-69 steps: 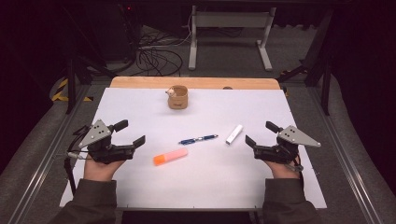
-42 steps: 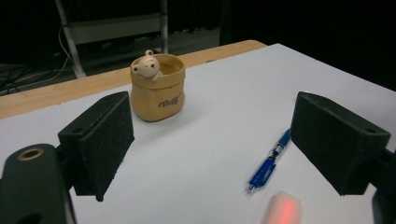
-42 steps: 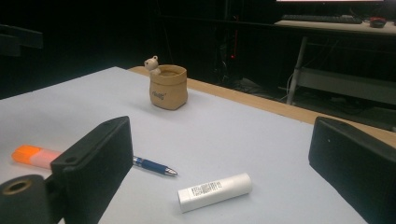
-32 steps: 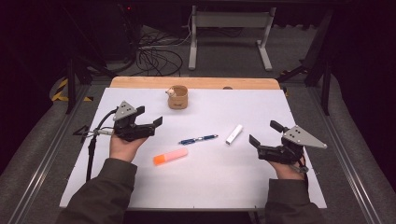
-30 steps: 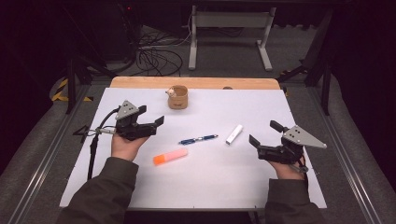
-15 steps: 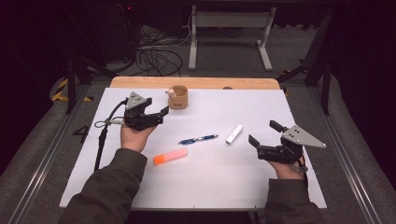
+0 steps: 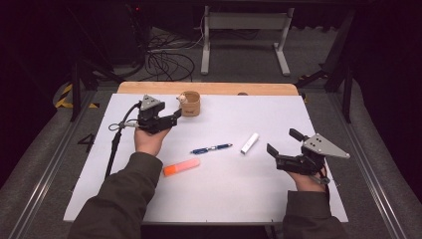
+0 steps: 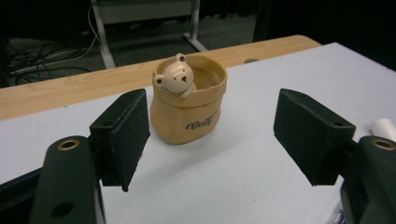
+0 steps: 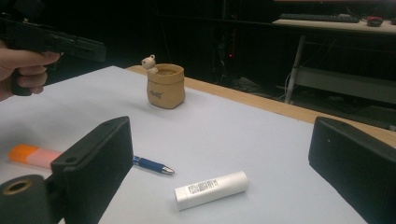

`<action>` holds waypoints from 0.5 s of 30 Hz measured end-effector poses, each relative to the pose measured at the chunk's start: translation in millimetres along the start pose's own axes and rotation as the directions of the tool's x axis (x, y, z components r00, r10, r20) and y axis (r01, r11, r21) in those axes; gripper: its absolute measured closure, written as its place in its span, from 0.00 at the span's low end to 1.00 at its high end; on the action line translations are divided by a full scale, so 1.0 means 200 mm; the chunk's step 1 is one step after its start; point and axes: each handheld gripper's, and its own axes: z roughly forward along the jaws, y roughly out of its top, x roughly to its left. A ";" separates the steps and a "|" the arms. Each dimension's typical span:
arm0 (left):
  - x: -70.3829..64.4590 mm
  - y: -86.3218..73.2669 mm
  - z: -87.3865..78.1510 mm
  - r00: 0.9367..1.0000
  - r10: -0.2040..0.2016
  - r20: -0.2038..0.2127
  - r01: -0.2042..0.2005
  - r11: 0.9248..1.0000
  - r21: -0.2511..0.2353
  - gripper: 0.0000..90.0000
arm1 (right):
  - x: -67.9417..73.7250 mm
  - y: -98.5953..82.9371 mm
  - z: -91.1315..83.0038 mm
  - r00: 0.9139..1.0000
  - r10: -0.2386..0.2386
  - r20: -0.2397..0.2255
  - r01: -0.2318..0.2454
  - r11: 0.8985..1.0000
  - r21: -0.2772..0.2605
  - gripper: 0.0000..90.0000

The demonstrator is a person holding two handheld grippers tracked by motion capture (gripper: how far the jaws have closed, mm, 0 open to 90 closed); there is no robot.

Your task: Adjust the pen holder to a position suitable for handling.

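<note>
A: Item: bear pen holder, tan, sack-shaped, small bear head at the rim. Location: far side of the white table, just before the wooden edge strip, upright.

B: Handling notes?

A: Judged rigid, likely ceramic or resin: light, smooth, breakable if knocked over. The bear head looks the weakest part. Best hold: across the body below the rim, one pad on each side, clear of the bear.

B: Left gripper?

A: Jaws spread wide, nothing between them; the holder sits just beyond, nearer the left pad. Not touching.

B: Right gripper?

A: Jaws wide, empty, resting at the near right, well apart from the holder.

B: Other stock?

A: Blue pen, white tube, orange highlighter, all loose mid-table.
</note>
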 end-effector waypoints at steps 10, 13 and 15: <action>-0.01 0.05 0.10 1.000 0.003 -0.019 -0.003 1.000 0.026 0.30 | -0.01 0.00 0.00 1.000 -0.002 0.007 0.002 1.000 0.002 0.08; 0.00 0.07 0.13 0.999 -0.005 -0.042 0.005 1.000 0.014 0.31 | -0.02 0.00 -0.02 1.000 0.005 0.014 -0.005 1.000 -0.009 0.08; 0.02 0.07 0.14 0.998 -0.018 -0.058 0.019 1.000 0.006 0.32 | -0.02 0.01 -0.03 1.000 0.007 0.017 -0.007 1.000 -0.016 0.08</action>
